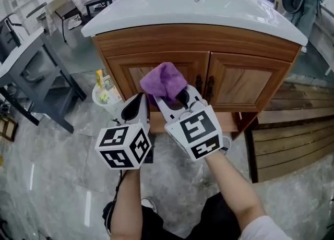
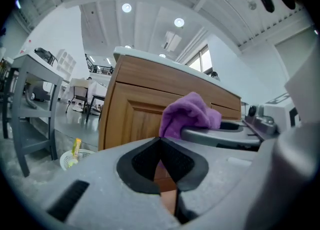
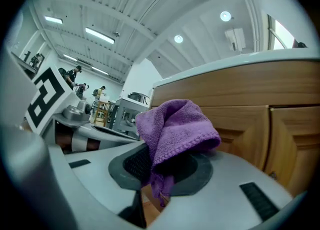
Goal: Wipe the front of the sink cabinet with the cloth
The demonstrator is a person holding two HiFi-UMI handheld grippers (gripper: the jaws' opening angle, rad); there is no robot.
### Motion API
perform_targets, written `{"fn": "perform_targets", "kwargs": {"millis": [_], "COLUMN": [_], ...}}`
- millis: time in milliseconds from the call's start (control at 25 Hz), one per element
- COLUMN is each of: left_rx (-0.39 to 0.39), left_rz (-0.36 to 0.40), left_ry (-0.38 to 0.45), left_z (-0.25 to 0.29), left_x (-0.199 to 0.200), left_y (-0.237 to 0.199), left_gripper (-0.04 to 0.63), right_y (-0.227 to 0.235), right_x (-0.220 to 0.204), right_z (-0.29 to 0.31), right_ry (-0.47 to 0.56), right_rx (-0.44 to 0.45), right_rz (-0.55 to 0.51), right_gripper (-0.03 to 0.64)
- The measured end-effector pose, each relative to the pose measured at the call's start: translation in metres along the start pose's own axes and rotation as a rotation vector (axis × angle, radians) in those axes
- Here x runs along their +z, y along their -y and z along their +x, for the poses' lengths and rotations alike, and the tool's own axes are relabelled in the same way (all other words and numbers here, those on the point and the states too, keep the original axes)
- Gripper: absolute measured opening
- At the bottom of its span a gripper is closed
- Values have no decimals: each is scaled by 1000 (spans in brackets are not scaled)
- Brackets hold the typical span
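Right tool (image 1: 171,99) clamps purple cloth (image 1: 163,80); cabinet front (image 1: 198,39) sits just ahead of it. Left tool (image 1: 136,107) is closed, empty, alongside. Judgement: press cloth flat, overlap strokes across 2 doors (image 1: 241,81), skirt handles (image 1: 204,85).

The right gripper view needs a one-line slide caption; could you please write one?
Right tongs shut on a bunched purple cloth, held in front of the wooden sink cabinet.
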State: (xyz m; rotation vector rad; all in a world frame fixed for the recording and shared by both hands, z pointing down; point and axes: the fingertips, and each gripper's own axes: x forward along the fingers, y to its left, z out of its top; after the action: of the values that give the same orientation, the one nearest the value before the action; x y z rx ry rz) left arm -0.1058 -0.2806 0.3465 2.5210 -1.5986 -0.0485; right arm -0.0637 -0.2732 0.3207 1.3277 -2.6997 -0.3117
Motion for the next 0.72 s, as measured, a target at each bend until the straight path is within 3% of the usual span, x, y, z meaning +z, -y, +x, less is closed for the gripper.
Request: {"fn": "perform_targets", "kwargs": {"millis": [440, 720], "left_rx": [169, 182], "left_rz": [37, 66], "left_ry": [-56, -62], "left_z": [-41, -49], "left_x": [-13, -14], "left_y": [-78, -81], "left_gripper": [6, 6], "right_y": [-72, -89], "right_x": [-28, -44], "right_z": [79, 97], "right_ry": [-19, -27], "right_rx": [134, 153], "right_rz": [-7, -34], "right_gripper": [74, 74]}}
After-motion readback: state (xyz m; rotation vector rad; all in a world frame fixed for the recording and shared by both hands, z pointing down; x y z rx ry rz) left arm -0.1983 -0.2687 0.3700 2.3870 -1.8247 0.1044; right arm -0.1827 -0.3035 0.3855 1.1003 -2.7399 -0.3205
